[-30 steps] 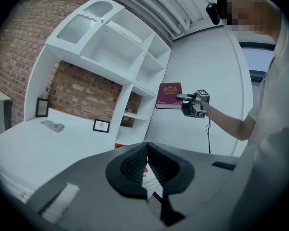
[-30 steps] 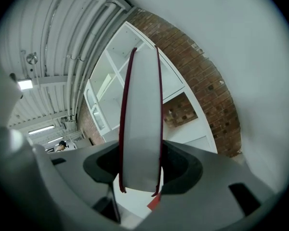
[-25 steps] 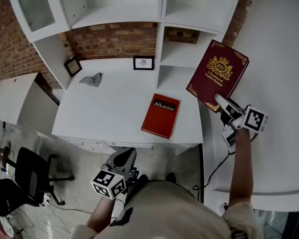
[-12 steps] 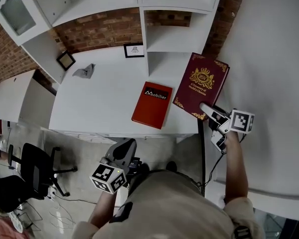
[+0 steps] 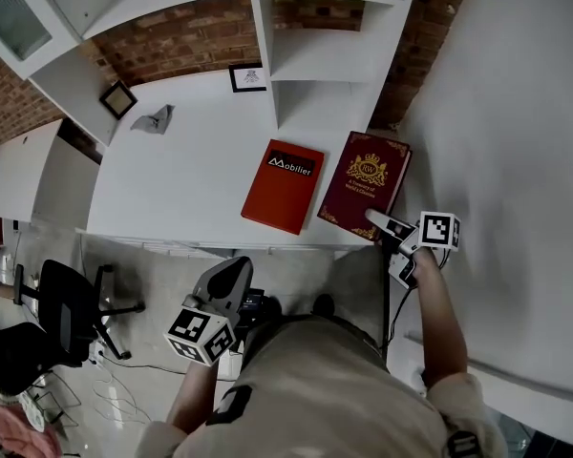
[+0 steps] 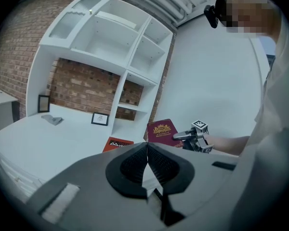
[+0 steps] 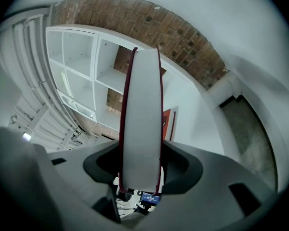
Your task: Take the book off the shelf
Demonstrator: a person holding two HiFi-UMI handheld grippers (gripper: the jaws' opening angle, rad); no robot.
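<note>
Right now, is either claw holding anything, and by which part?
The right gripper clamps the maroon book at its near edge, close to a corner, one jaw on each cover. The left gripper is shut on nothing.

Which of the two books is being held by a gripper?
The dark maroon book with the gold crest, clamped in the right gripper. The brighter red book beside it lies on the white desk, untouched.

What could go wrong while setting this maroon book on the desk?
The right gripper holds the maroon book only by its near edge, so it could tip or slip. It is close beside the red book and may bump it. It is near the desk's front edge and could slide off.
</note>
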